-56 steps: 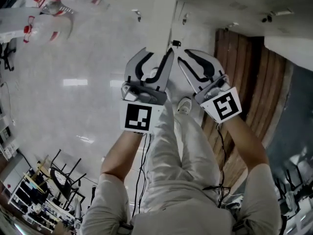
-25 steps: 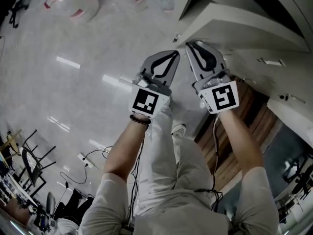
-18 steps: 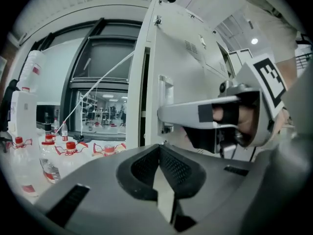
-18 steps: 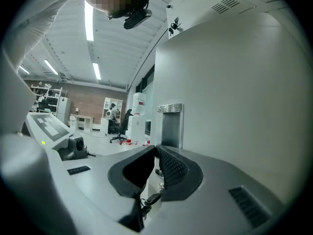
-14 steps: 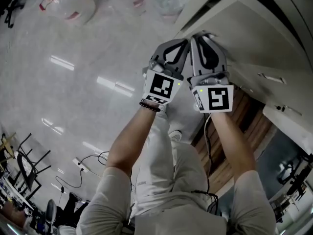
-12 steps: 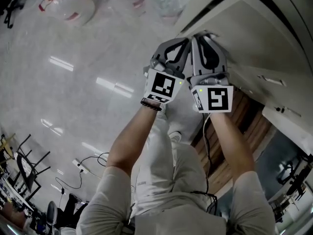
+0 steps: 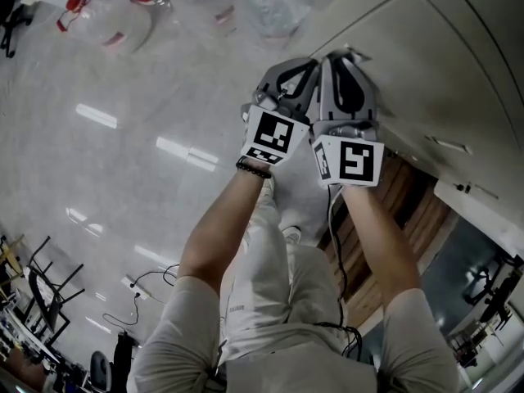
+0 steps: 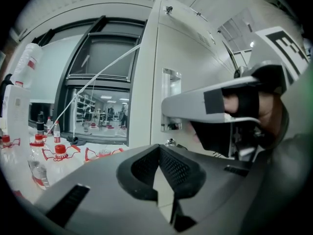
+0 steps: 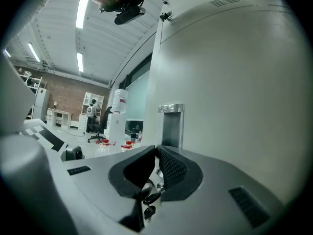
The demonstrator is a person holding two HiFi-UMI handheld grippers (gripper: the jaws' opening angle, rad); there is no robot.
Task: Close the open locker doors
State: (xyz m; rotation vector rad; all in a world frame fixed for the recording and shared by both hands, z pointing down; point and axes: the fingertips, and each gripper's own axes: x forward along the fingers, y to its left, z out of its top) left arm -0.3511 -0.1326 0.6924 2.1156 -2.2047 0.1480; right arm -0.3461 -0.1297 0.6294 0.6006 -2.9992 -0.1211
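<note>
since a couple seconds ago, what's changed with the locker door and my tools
The locker door swung from wide open to nearly shut. The left tool and right tool followed it, drawing side by side with tips at the door. The right tool's jaws have just been closing, with nothing between them. The bottles on the floor stayed put.
</note>
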